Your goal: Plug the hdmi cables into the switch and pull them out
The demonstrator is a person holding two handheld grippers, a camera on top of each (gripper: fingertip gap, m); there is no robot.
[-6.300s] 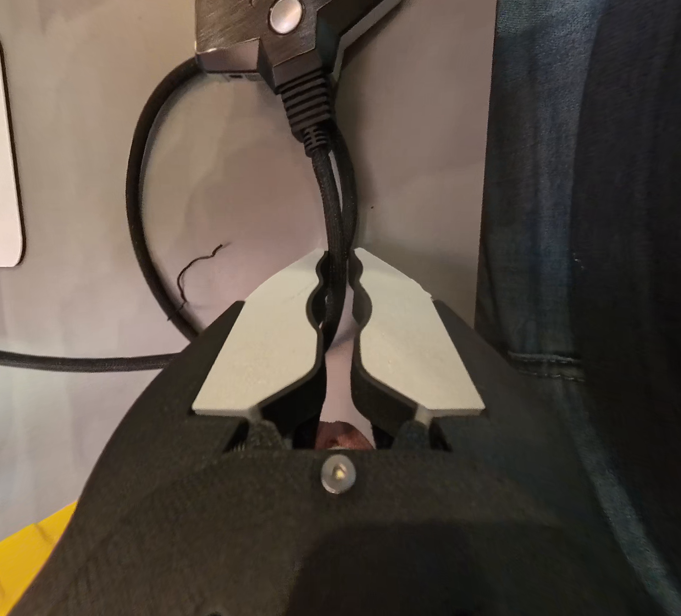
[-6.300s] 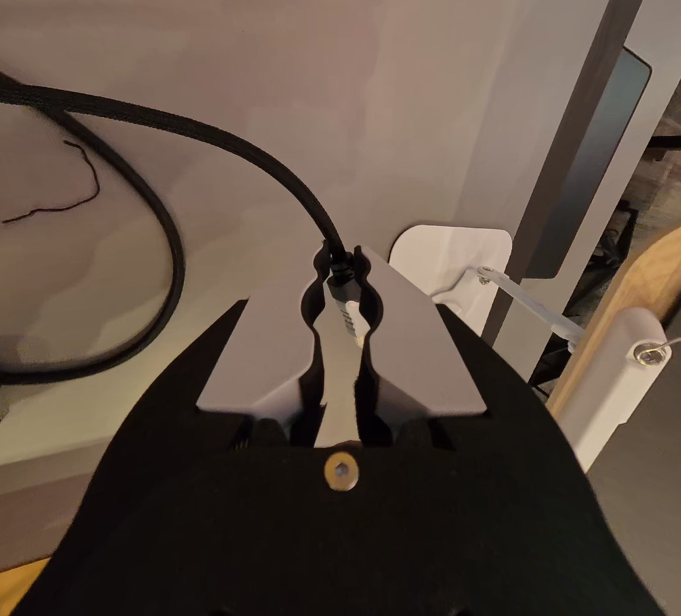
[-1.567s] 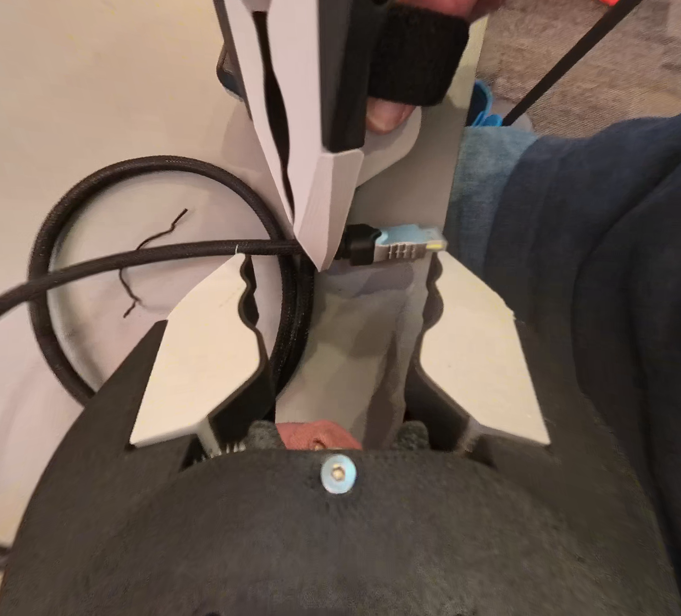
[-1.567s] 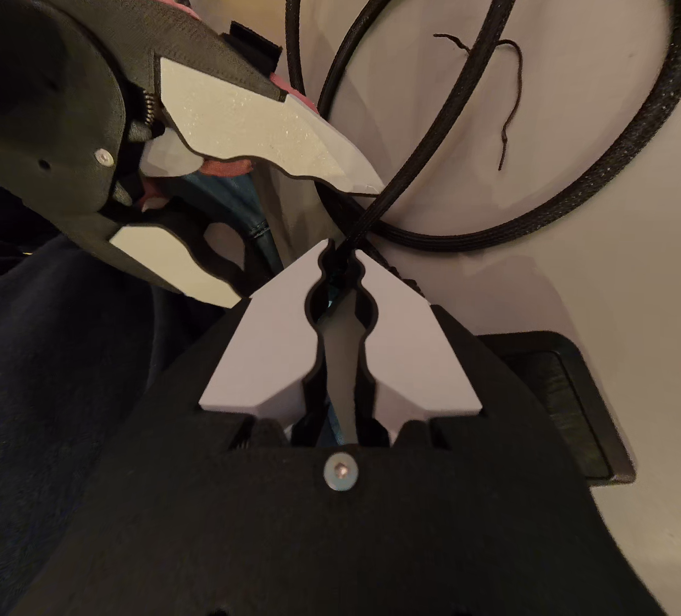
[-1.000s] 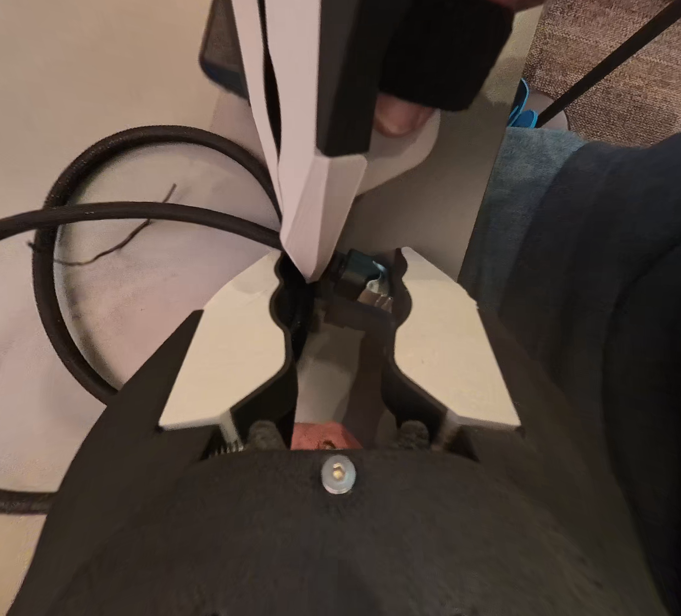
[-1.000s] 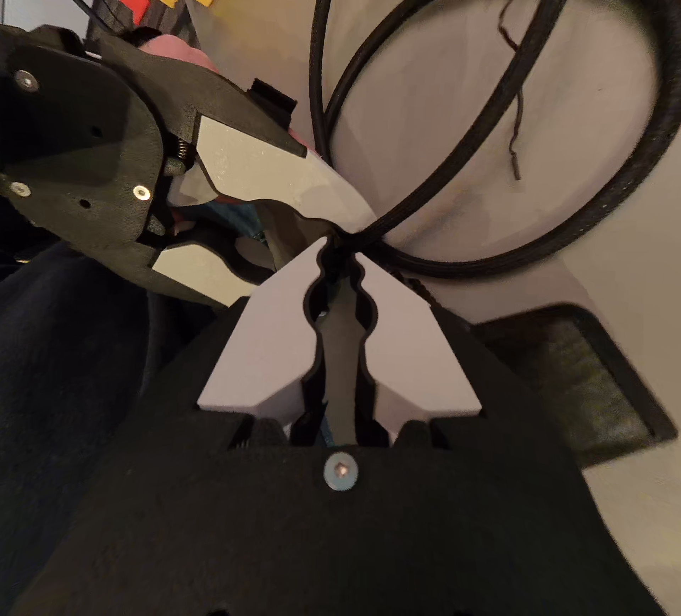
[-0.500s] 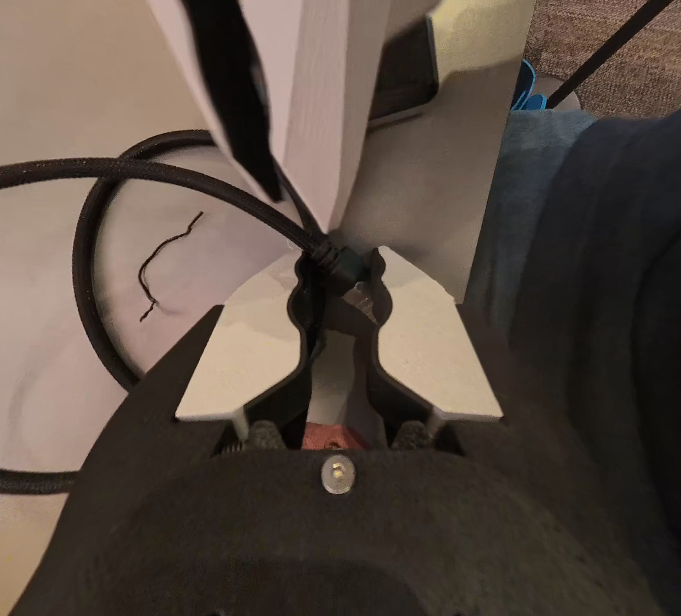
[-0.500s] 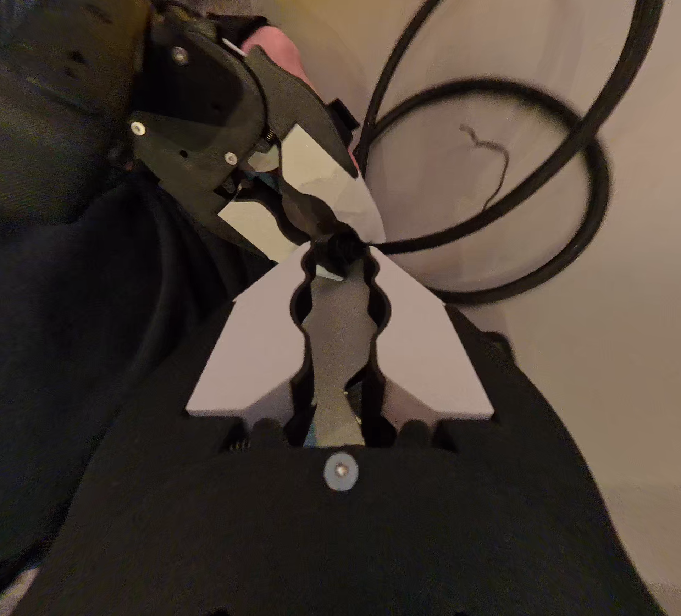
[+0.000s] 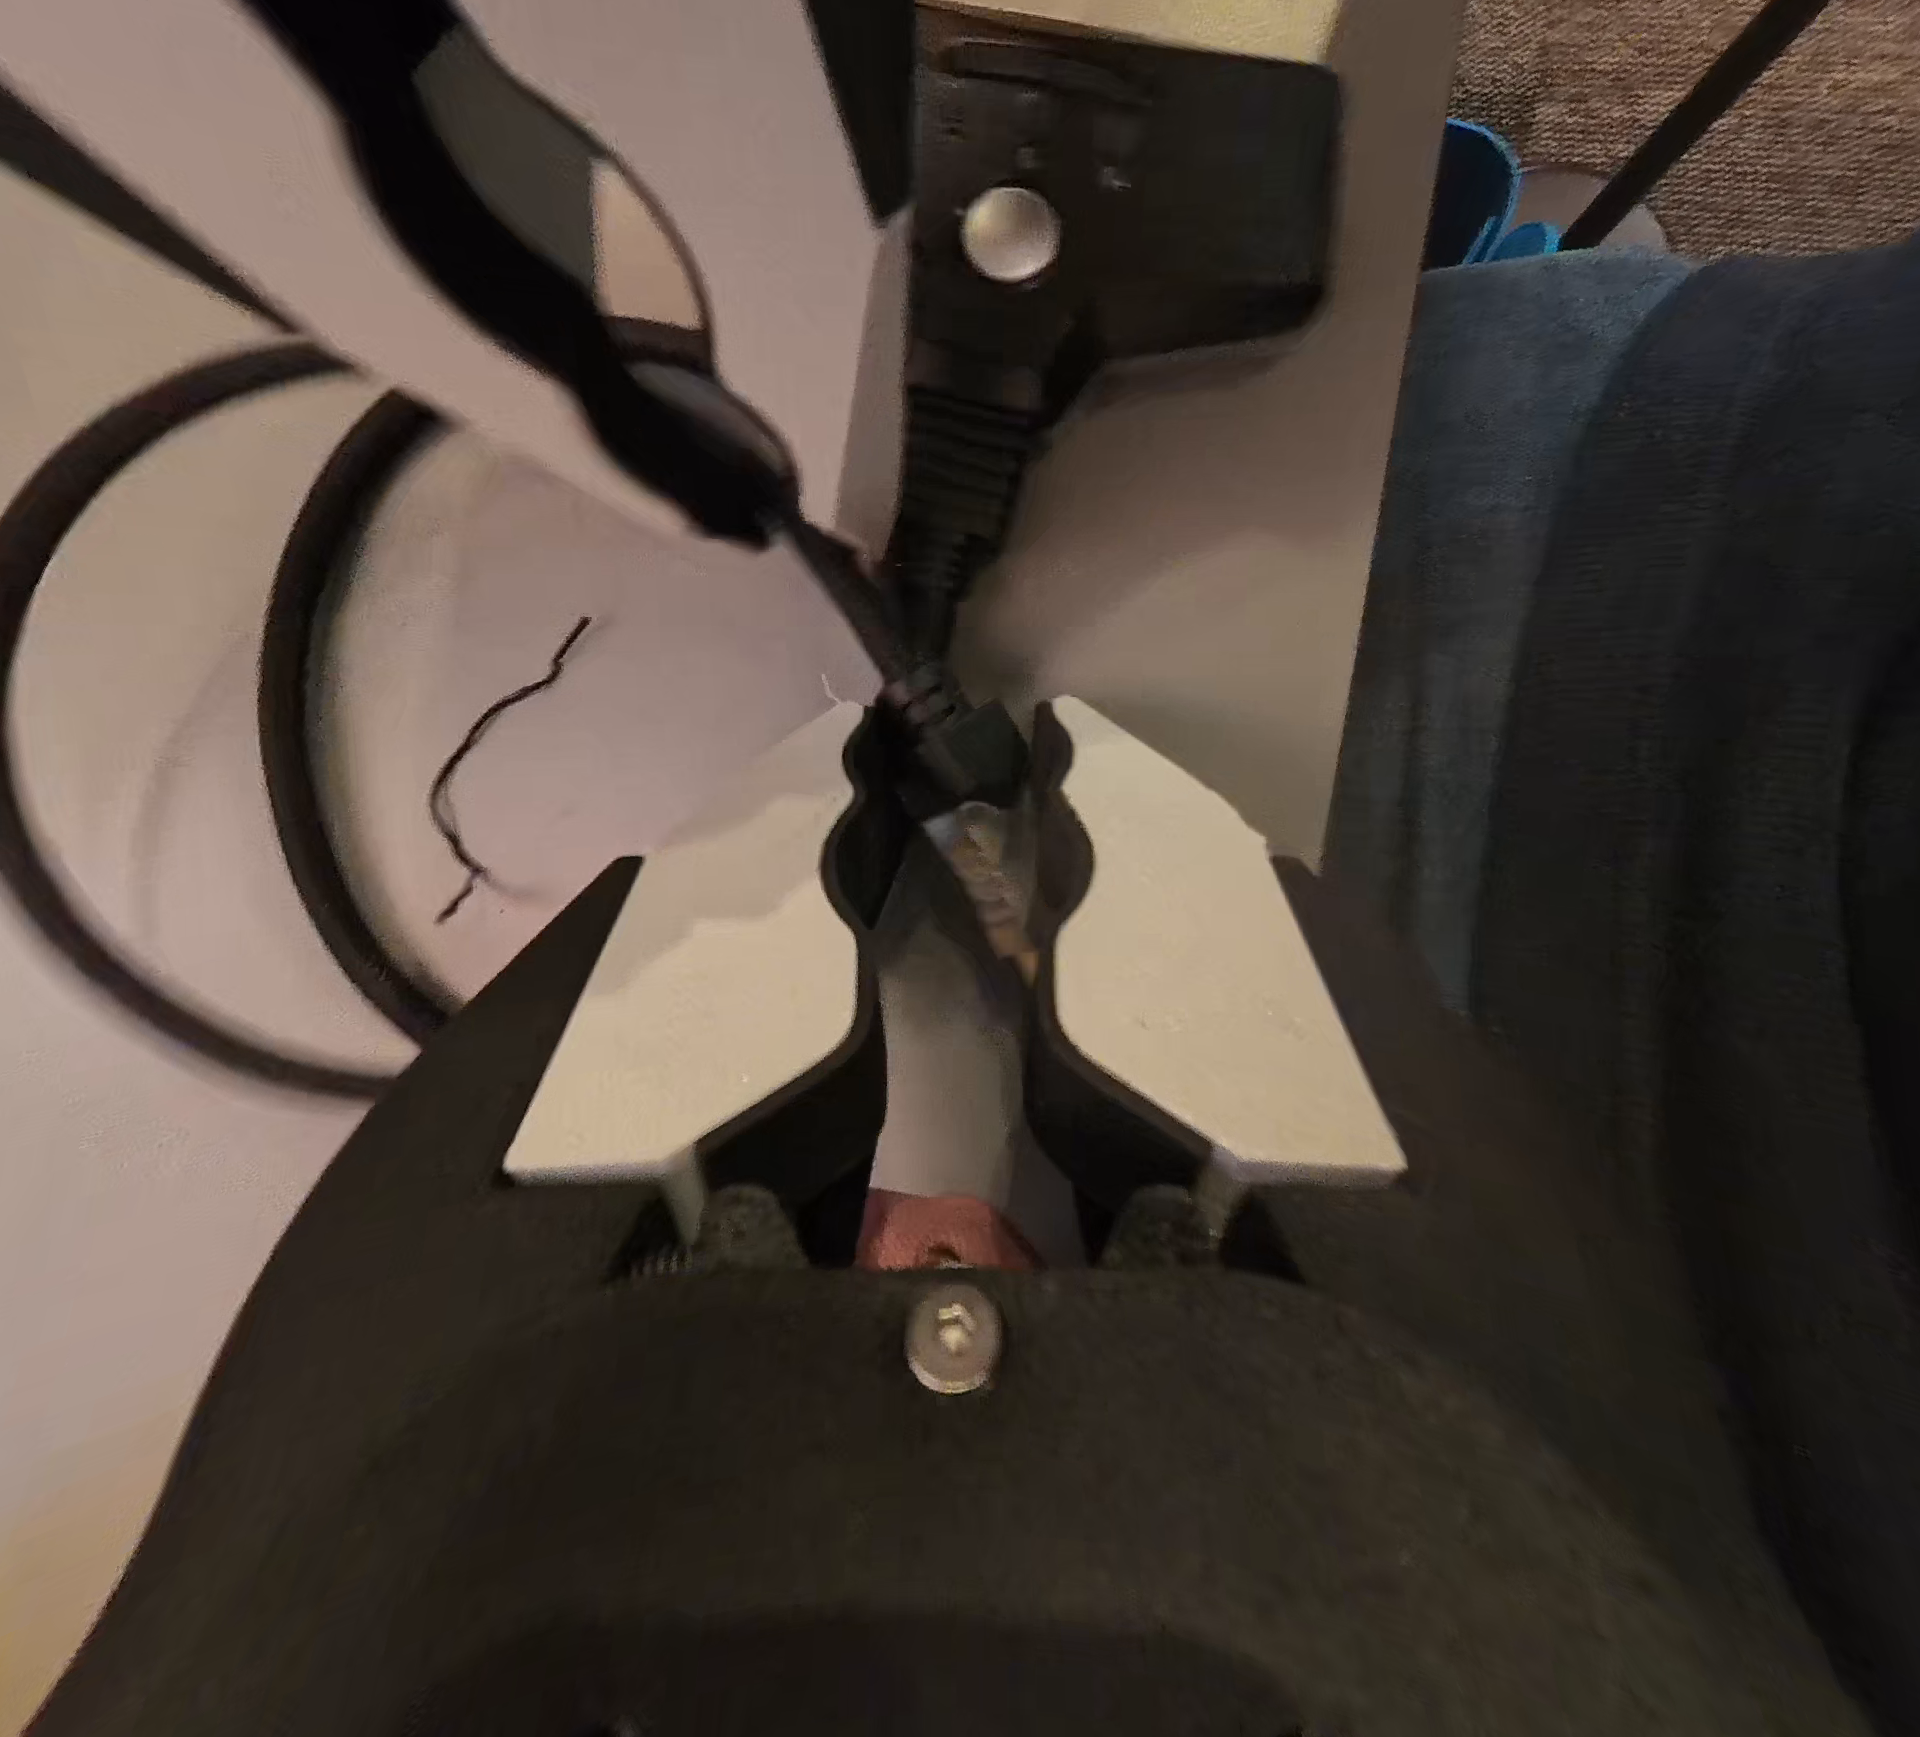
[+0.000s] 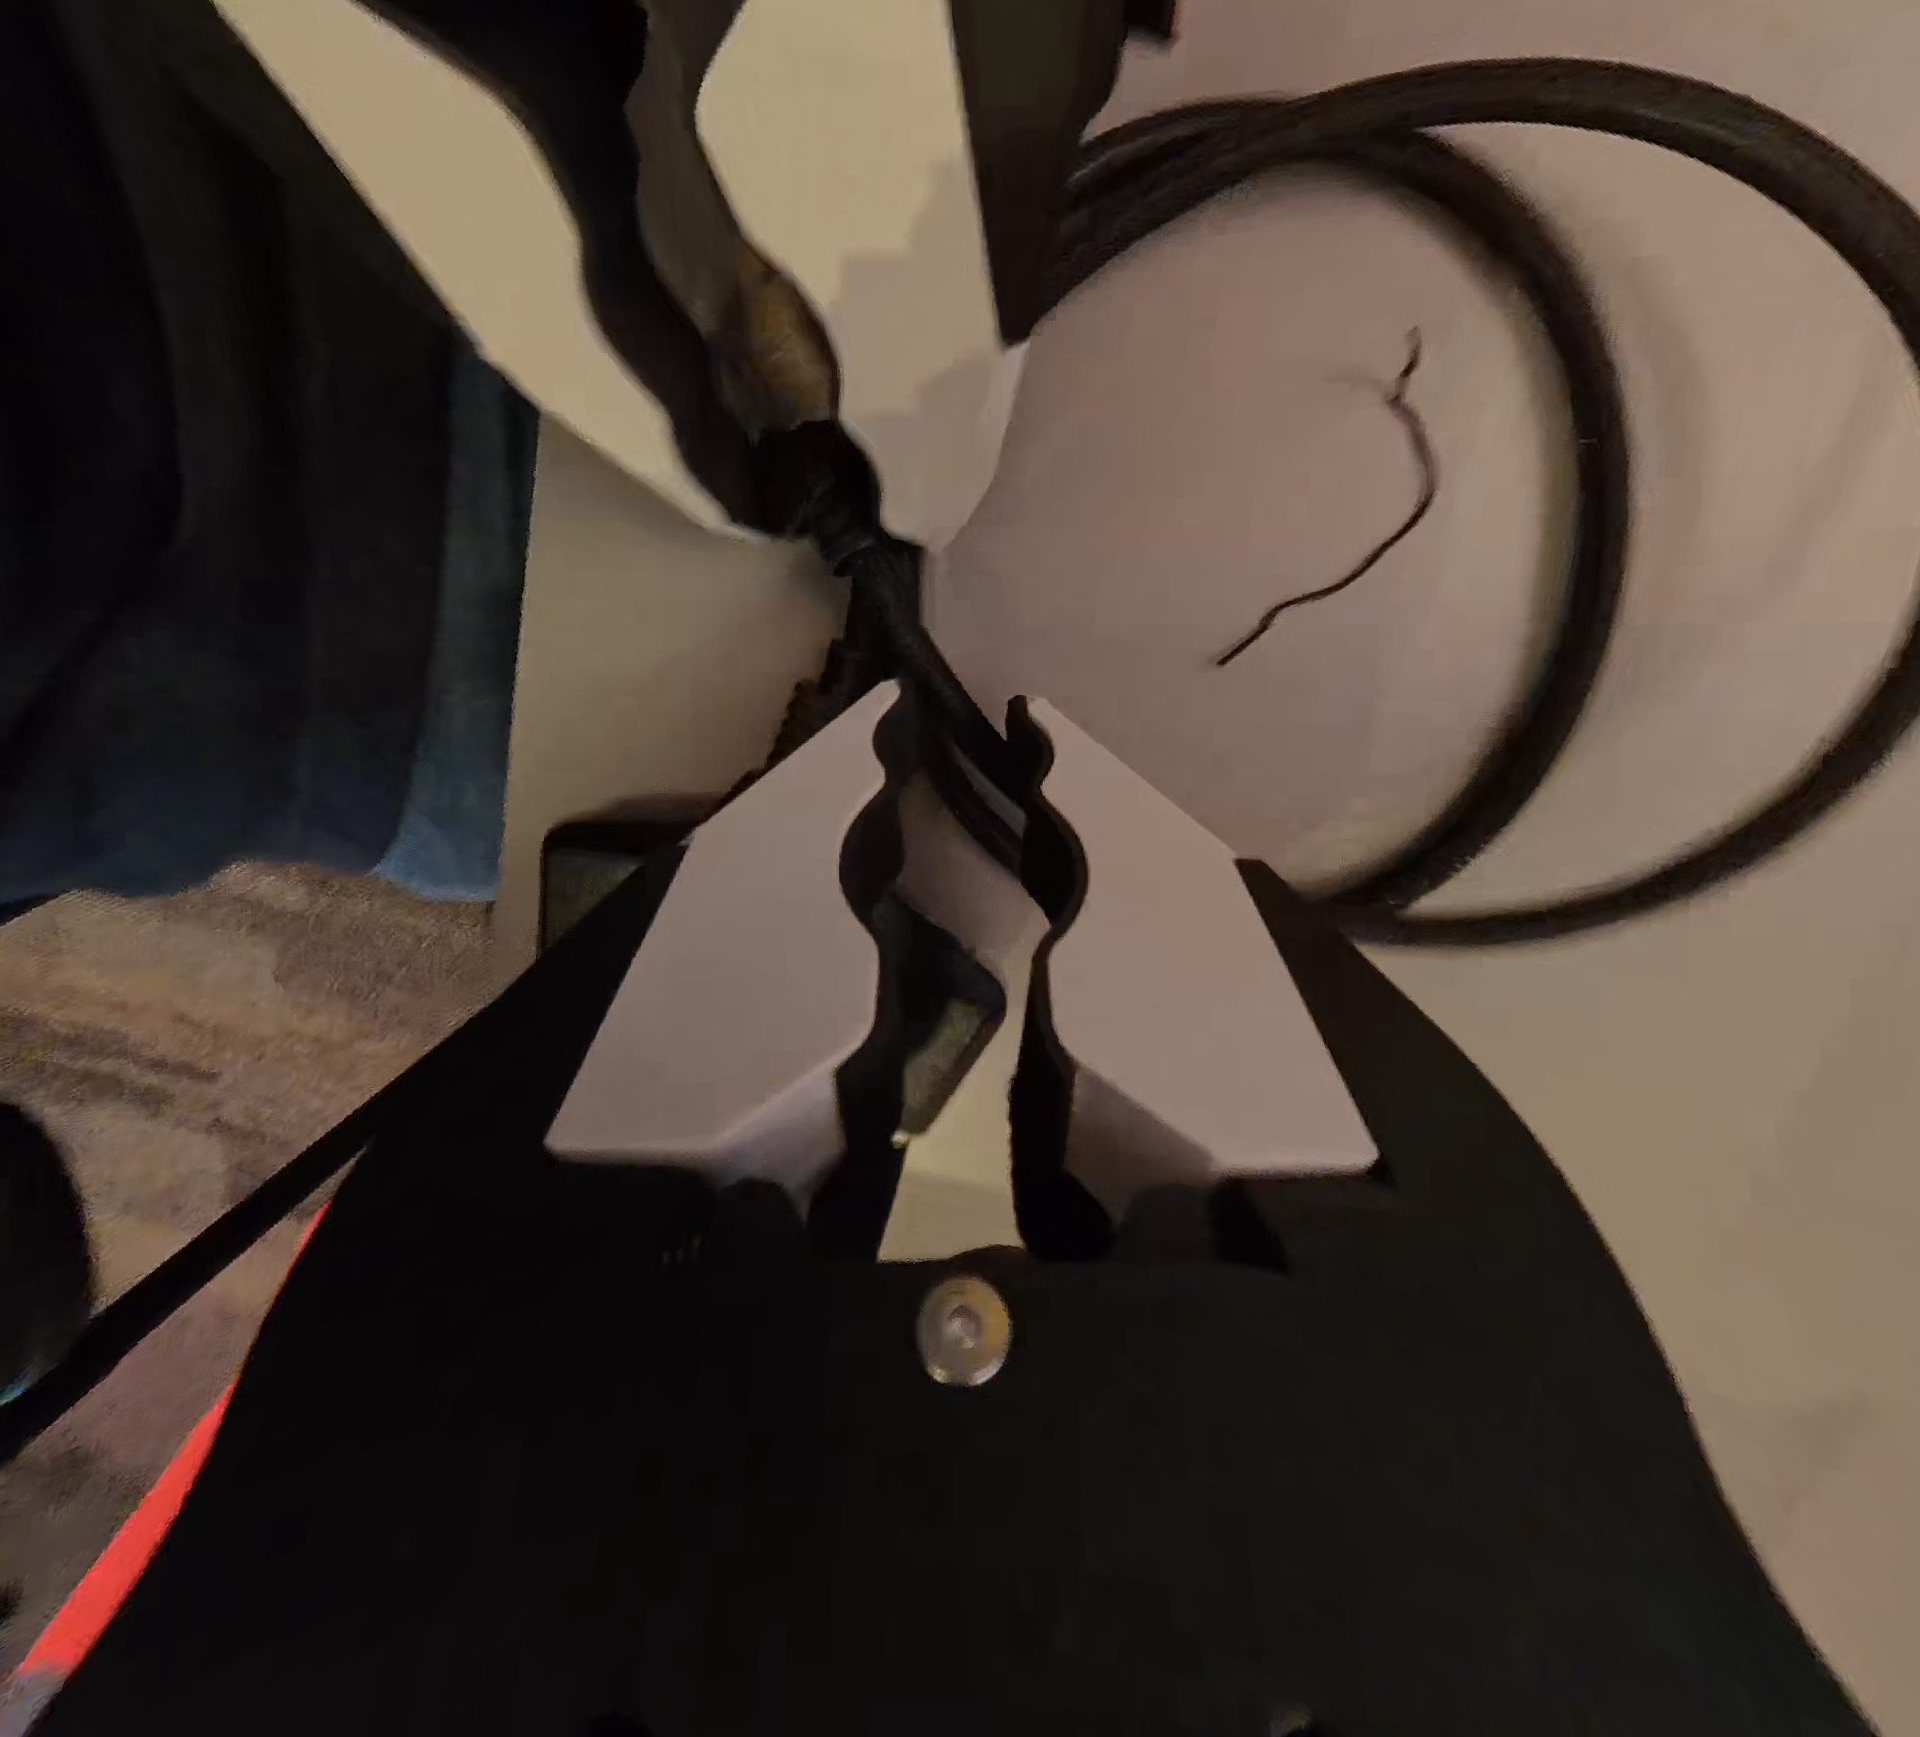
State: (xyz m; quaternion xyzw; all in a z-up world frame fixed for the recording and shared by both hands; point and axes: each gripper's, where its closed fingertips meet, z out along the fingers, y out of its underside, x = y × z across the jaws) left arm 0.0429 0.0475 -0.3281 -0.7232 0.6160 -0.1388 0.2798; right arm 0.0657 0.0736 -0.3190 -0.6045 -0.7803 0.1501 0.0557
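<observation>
Here, two claws, left claw [image 9: 951, 731] gripping one plug [image 9: 961, 757]

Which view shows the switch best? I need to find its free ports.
The left wrist view: the switch lies ahead, black top and round silver button visible, its left part hidden behind the right claw. The right wrist view shows only a dark corner, likely the switch.

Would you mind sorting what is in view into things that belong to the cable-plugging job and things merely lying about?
Belongs to the job:
- HDMI plug, clamped in the left gripper
- braided cable, between the right gripper fingers
- switch on the table
- coiled cable

Lying about:
- loose black thread
- blue object on the carpet
- red object on the floor
</observation>
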